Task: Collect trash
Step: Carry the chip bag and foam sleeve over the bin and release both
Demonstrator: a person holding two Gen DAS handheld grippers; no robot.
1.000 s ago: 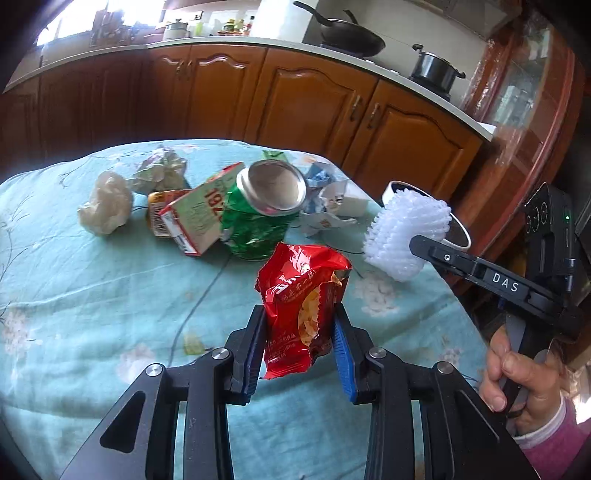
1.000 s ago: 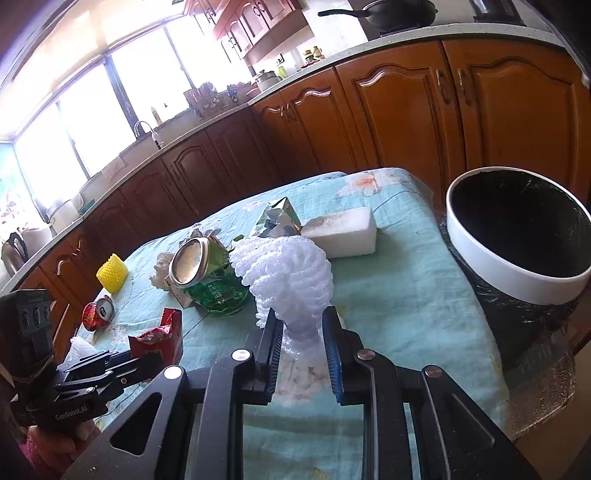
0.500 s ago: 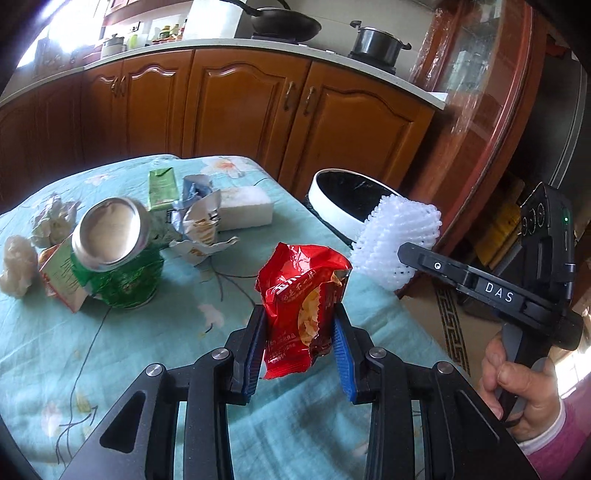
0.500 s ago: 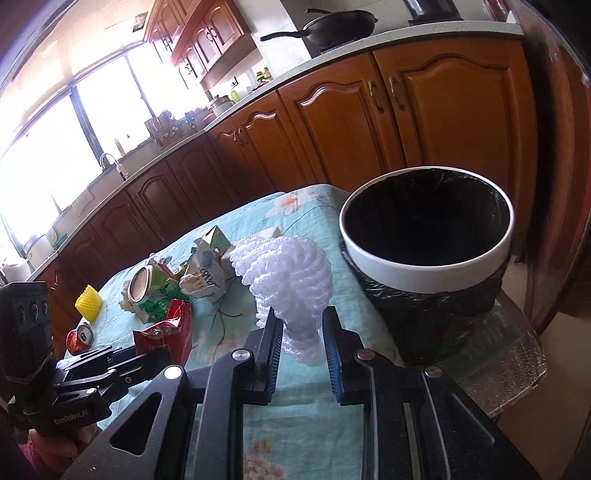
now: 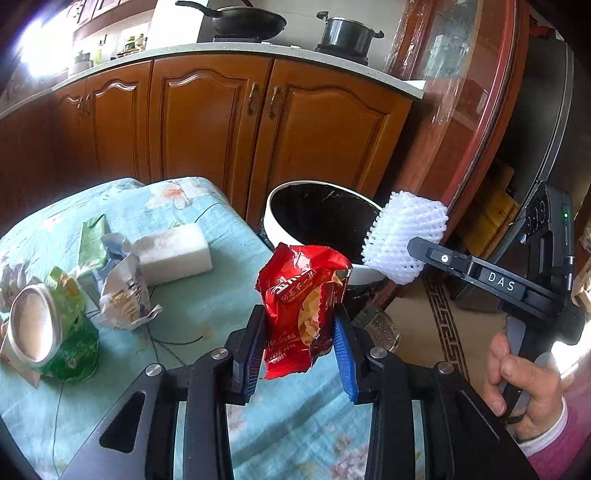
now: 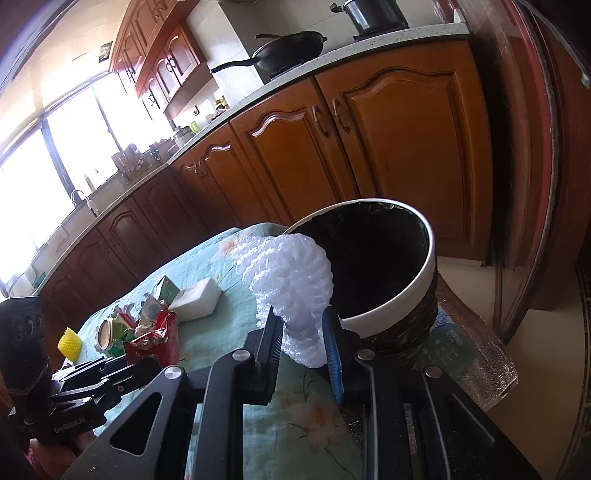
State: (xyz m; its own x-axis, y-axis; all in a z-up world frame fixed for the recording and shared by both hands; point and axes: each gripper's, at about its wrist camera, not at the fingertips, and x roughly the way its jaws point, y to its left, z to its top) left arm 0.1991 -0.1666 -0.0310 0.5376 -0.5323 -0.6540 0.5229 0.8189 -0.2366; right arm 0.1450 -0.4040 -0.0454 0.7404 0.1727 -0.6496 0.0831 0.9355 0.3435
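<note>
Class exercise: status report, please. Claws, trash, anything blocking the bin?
Left claw shut on red snack bag. Right claw shut on white foam net. Bin open, nothing blocking.

The bin point(image 5: 317, 206) stands ahead of the left gripper point(image 5: 300, 350), off the table's point(image 5: 207, 310) edge, with the foam block point(image 5: 173, 254) ahead to its left.

A home kitchen is shown: wooden cabinets point(image 5: 207, 122) are topped by a counter where a wok point(image 5: 243, 20) and pot point(image 5: 347, 33) are set; a sink faucet point(image 6: 83, 197) is seen below the window point(image 6: 55, 147).
</note>
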